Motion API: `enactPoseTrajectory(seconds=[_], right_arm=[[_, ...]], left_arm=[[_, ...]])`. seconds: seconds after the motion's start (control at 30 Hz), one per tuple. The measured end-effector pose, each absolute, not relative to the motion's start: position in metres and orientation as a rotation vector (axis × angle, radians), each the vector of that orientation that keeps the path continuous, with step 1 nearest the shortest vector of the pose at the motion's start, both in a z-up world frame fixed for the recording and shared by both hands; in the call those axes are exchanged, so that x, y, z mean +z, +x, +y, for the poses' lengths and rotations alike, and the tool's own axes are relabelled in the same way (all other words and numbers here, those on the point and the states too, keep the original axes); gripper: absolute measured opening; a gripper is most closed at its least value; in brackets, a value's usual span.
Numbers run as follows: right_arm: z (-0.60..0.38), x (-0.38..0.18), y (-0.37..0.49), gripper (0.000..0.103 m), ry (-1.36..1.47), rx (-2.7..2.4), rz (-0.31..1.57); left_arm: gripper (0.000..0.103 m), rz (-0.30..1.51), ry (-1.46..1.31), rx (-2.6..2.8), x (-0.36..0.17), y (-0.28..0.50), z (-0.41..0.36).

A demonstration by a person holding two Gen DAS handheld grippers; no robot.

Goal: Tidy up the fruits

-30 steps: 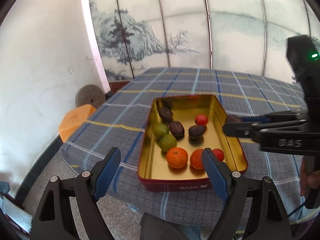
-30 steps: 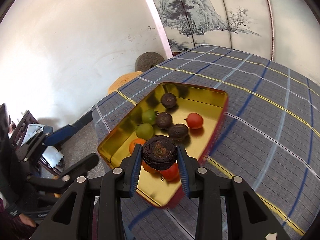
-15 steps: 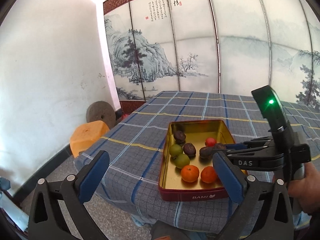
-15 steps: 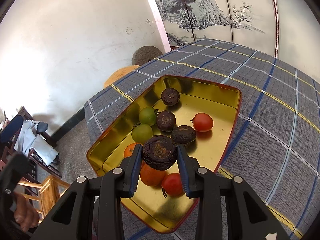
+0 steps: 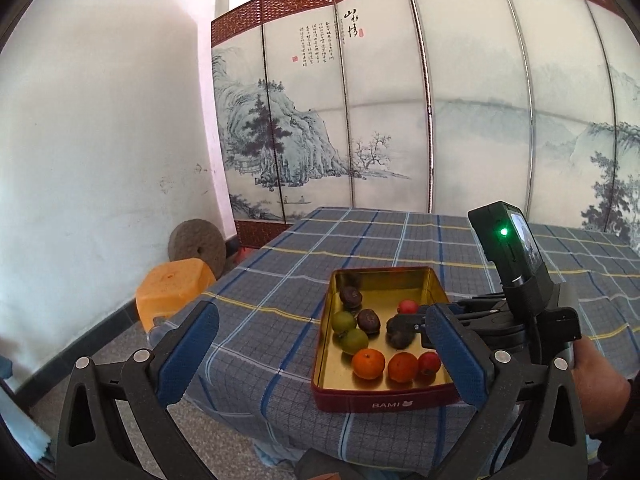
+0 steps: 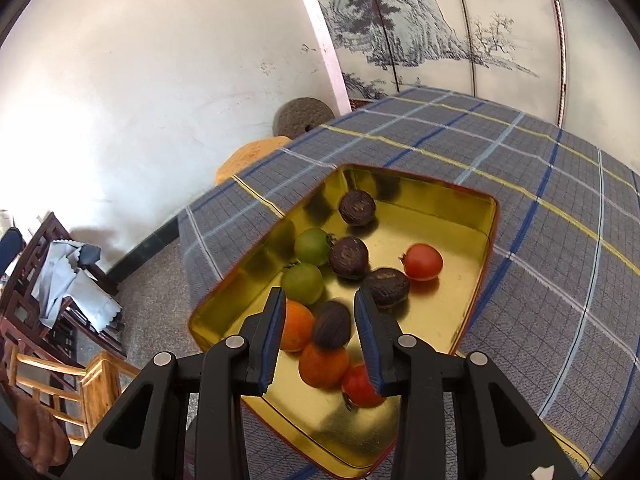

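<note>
The right hand-held gripper (image 6: 320, 336) has just parted its jaws, releasing the wrinkled dark round fruit (image 6: 331, 325) — light, firm, roll-prone — over the gold rectangular tin (image 6: 490, 240); the left hand-held gripper (image 5: 320, 350) gapes empty.

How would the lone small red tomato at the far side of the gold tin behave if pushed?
Probably rolls easily: the small red tomato is round and sits free on the gold tin, whose floor looks slick. It likely would not go far, with the tin's wall and a dark wrinkled fruit close by. Its glossy skin suggests that it may slip or bruise under a hard squeeze.
</note>
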State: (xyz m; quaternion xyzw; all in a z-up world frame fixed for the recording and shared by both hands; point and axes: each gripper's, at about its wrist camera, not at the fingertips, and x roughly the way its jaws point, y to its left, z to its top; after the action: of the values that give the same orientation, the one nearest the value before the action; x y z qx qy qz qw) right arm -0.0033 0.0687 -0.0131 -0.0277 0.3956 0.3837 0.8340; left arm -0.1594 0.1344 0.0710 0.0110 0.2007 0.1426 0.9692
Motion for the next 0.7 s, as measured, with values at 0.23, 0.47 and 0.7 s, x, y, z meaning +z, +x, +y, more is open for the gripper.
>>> enactPoseTrajectory(seconds=[0.23, 0.47, 0.7], right_arm=[[0.057, 0.013, -0.018, 0.05, -0.037, 0.823, 0.76], [0.031, 0.043, -0.061, 0.071, -0.069, 0.775, 0.624], [0.0, 0.076, -0.103, 0.091, -0.08, 0.721, 0.482]], left_arm=[[0.103, 0.4, 0.025, 0.292, 0.077, -0.166, 0.134], [0.103, 0.363, 0.035, 0.29, 0.088, -0.179, 0.128], [0.103, 0.329, 0.006, 0.265, 0.106, -0.194, 0.123]])
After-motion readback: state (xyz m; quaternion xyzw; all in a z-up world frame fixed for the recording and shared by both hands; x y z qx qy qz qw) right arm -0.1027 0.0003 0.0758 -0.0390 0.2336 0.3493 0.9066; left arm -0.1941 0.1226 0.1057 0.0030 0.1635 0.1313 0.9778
